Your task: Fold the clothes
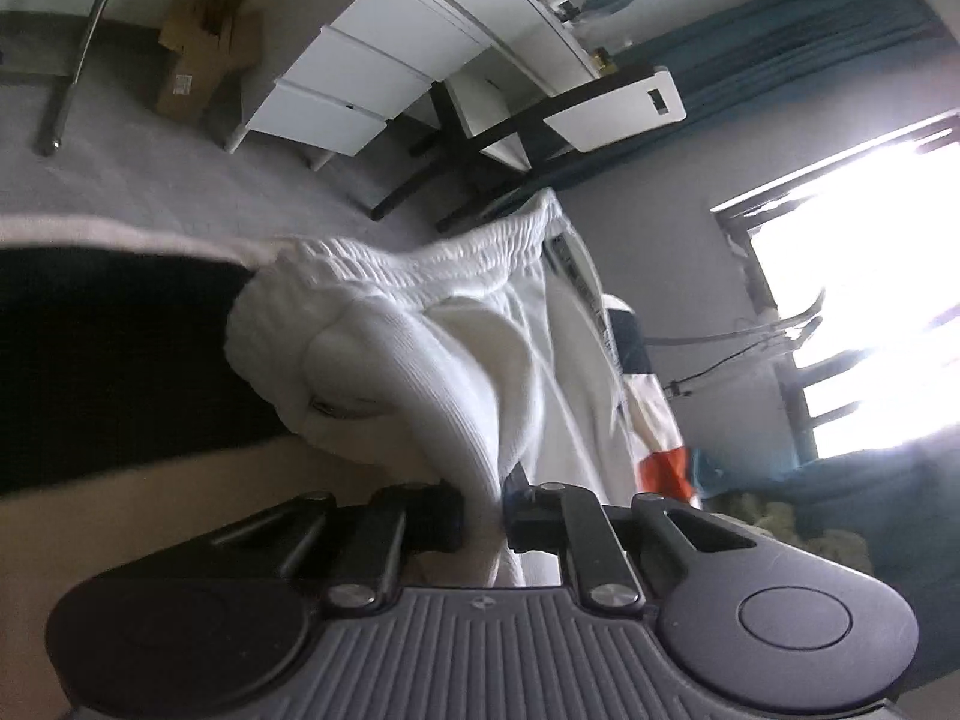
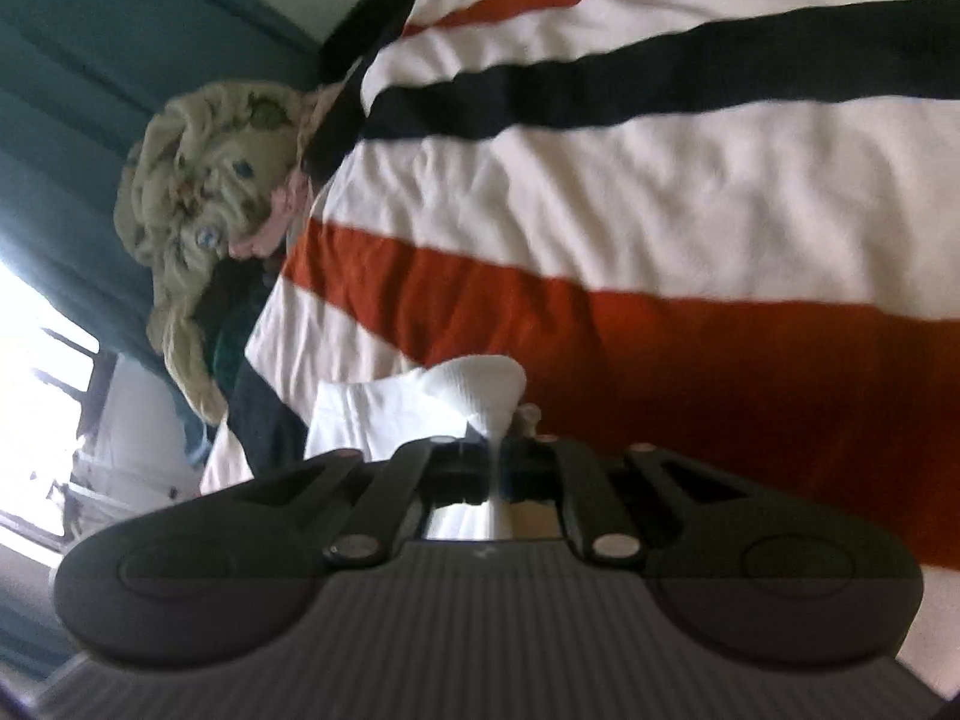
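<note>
Two grippers each pinch the same white garment (image 1: 480, 324), a ribbed piece with a gathered elastic waistband (image 1: 420, 252), so the step in hand looks like lifting it by two points to spread it for a fold. Starting on the left, the left gripper (image 1: 483, 510) has its jaws closed on a fold of the white cloth, which rises from the pads and billows away toward the far waistband, hanging in front of a black and tan surface (image 1: 120, 360) on the left, with white drawers (image 1: 360, 78) far behind. Further right, the right gripper (image 2: 495, 468) is clamped on a thin bunched edge of the white cloth (image 2: 444, 408), just above a striped sheet (image 2: 660, 192) of white, orange and dark bands. At the far left of that view lies a crumpled floral cloth (image 2: 210, 180). To do this well, I judge the hands should draw apart evenly until the cloth hangs taut and flat, keeping both pinches firm, then lower it onto the striped sheet without letting the loose middle bunch.
</note>
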`<state>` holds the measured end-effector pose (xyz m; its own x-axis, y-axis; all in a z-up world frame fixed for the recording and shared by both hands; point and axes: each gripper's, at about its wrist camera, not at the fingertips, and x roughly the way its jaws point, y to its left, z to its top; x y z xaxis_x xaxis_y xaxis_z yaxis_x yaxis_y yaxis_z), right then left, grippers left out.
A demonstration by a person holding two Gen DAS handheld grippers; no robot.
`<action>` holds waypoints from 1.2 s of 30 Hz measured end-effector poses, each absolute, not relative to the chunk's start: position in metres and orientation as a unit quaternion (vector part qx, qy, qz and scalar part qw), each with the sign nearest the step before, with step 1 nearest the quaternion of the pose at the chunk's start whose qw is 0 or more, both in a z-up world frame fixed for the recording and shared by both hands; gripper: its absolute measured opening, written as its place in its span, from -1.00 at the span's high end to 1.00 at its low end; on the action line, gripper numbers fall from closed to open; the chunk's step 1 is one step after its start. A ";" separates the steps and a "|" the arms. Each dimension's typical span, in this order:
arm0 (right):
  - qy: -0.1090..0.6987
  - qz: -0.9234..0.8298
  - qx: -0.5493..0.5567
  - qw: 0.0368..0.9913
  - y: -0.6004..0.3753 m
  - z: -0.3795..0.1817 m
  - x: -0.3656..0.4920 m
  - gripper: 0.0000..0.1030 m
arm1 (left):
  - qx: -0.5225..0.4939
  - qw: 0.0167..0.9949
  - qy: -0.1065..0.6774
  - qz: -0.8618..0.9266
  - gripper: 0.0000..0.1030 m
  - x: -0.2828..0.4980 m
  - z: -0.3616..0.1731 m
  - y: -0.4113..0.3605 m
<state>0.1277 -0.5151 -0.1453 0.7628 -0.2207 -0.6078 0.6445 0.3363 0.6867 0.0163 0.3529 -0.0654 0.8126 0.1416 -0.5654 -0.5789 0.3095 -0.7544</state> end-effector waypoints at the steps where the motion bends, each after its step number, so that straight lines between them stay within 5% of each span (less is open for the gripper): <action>1: 0.205 -0.287 0.501 0.790 -0.515 -0.141 0.121 0.88 | -0.537 0.786 0.207 0.225 0.76 0.011 -0.061 0.355; 11: 0.296 -0.379 0.518 0.707 -0.532 -0.170 0.096 0.85 | -0.398 0.827 0.320 0.236 0.58 0.002 -0.068 0.329; 18: 0.314 -0.375 0.494 0.719 -0.527 -0.163 0.102 0.70 | -0.317 0.852 0.327 0.258 -0.32 0.001 -0.041 0.314; 19: 0.317 -0.376 0.493 0.718 -0.527 -0.162 0.103 0.49 | -0.300 0.859 0.325 0.259 -0.50 0.002 -0.035 0.309; 20: 0.318 -0.379 0.488 0.719 -0.527 -0.160 0.104 0.12 | -0.282 0.866 0.322 0.259 -0.57 0.002 -0.029 0.304; 22: 0.302 -0.390 0.471 0.732 -0.525 -0.151 0.103 -0.32 | -0.247 0.878 0.317 0.261 -0.61 0.003 -0.016 0.294; 23: 0.293 -0.396 0.458 0.740 -0.524 -0.145 0.103 -0.38 | -0.231 0.884 0.312 0.260 -0.63 0.004 -0.010 0.286; 36: 0.212 -0.226 0.206 0.928 -0.413 -0.059 0.138 -0.37 | -0.104 0.964 0.233 0.077 -0.86 0.059 0.028 0.109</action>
